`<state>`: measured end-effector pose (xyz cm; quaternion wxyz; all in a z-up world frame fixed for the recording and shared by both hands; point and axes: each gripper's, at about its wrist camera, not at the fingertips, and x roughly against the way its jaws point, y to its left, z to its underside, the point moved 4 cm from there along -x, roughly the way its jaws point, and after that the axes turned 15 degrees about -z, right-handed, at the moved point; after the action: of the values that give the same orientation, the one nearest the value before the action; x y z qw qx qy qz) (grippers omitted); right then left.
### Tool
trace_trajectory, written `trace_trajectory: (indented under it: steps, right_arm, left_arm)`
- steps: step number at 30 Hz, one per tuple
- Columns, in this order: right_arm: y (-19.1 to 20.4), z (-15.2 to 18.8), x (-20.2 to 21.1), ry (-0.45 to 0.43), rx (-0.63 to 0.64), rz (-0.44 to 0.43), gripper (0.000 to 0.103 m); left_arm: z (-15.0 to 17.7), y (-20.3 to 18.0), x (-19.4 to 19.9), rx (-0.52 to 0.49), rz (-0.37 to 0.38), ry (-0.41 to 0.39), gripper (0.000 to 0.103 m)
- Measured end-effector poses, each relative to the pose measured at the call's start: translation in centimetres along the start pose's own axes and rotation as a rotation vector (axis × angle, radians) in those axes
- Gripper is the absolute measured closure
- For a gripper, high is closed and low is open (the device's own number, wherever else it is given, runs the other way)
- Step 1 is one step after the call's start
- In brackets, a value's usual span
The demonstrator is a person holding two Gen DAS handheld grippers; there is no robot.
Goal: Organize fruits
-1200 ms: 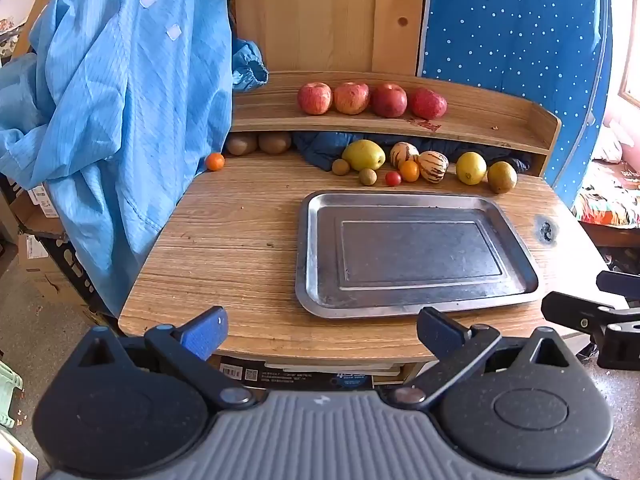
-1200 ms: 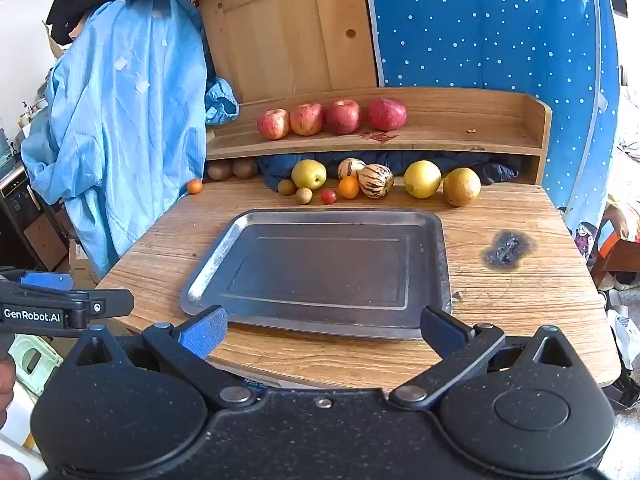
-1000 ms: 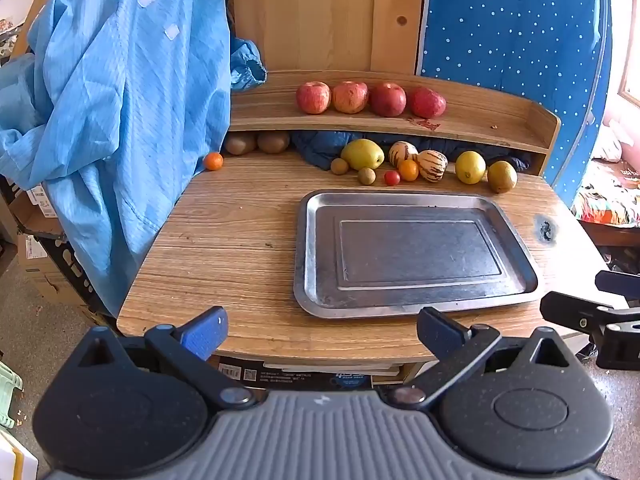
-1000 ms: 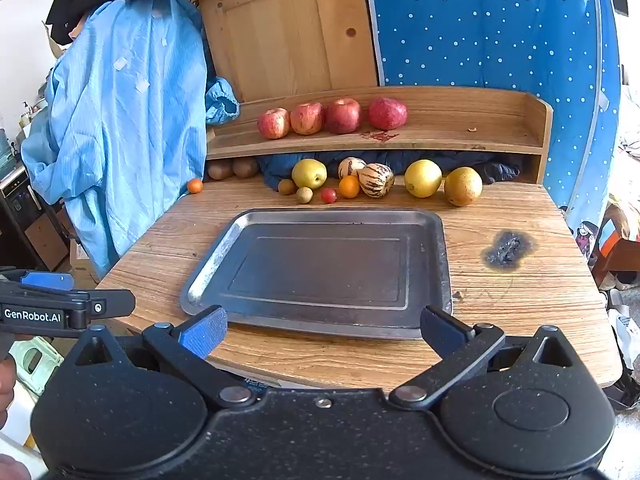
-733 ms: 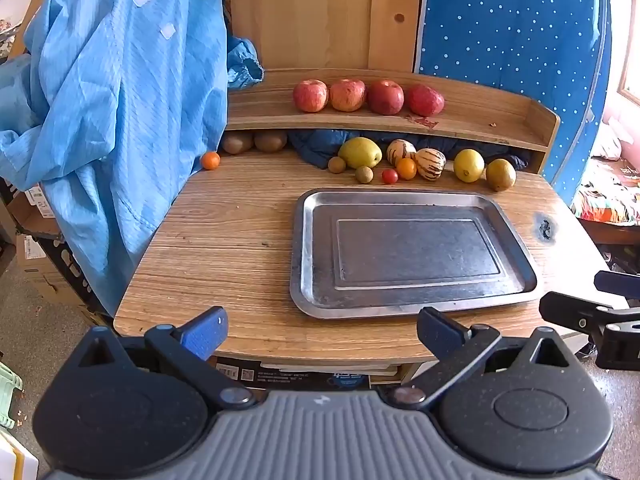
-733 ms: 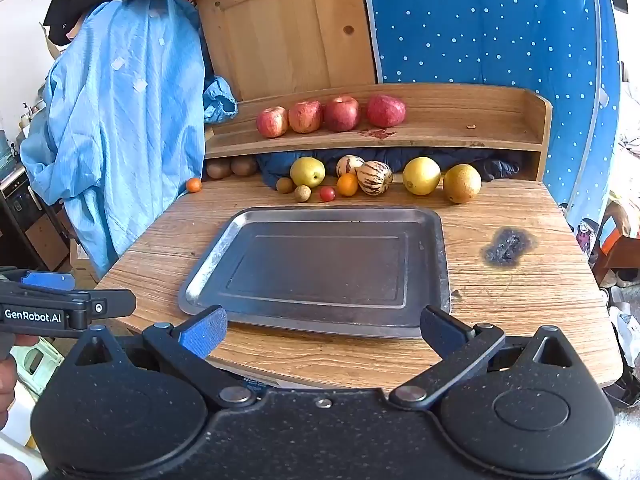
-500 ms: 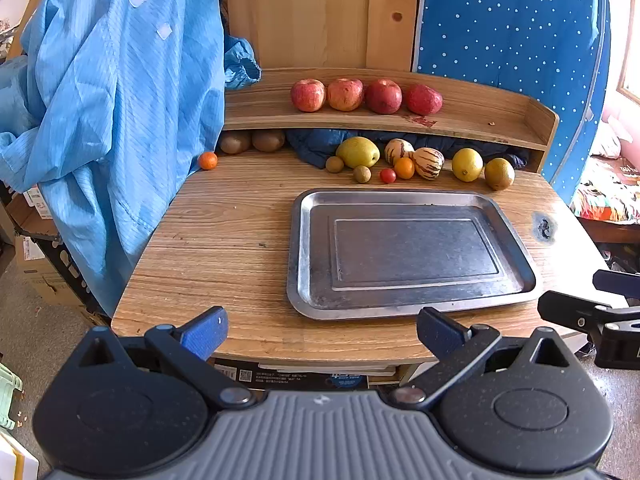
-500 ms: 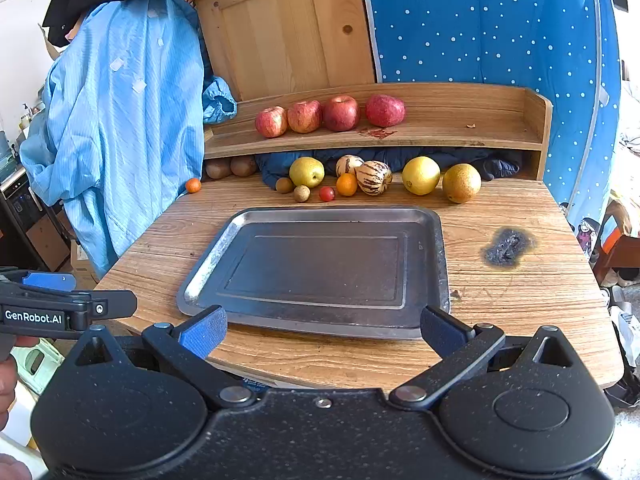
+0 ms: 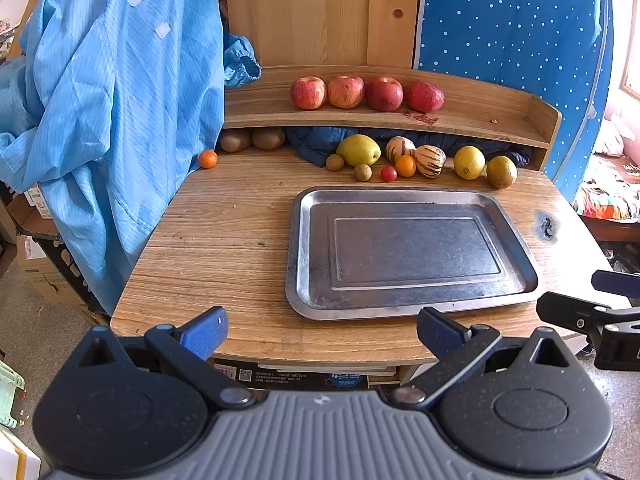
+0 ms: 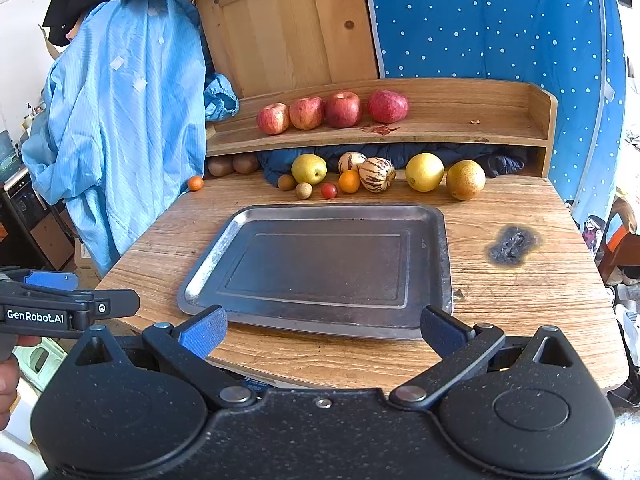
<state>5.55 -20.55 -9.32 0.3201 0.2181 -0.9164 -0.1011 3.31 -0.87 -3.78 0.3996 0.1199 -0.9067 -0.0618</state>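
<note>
I see both tongs spread wide and empty at the near edge of the table. My left gripper (image 9: 322, 330) sits low in its frame, its blue ribbed fingertips (image 9: 204, 332) apart above the wood edge. My right gripper (image 10: 322, 330) fills the bottom of its own frame the same way, dark speckled plastic with the jaws open.

The table (image 9: 224, 236) is rounded, with a streaky wood-grain top and a black scorch mark (image 10: 512, 246) at the right of the frame. In the middle lies a rectangular metal tray (image 9: 316, 312), dull and scuffed, with rounded corners, a raised rim and nothing in it.

The fruits sit beyond the tray, in the upper half of each frame. Four red apples (image 9: 366, 93) stand in a row on the curved wooden shelf (image 9: 480, 120). Below it, along the back of the table, I see a green-yellow pear (image 9: 358, 150), two cream striped melons (image 9: 429, 161), a round lemon (image 9: 469, 163), a rough yellow-brown orange (image 9: 501, 172), a small red tomato (image 9: 388, 173) and a small tangerine (image 9: 405, 166). Another tangerine (image 9: 207, 159) lies alone at the left, beside a hanging blue striped coat (image 9: 116, 120). Two brown kiwis (image 9: 252, 139) rest under the shelf.
</note>
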Motion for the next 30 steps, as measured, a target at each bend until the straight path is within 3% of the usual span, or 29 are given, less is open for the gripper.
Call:
trace_trajectory:
  steps: [30]
  right_arm:
    - [-0.8,-0.4,-1.2,0.031,-0.029,-0.031,0.001]
  left_arm:
    - [-0.8,-0.7,-0.9,-0.015,-0.017,0.036,0.001]
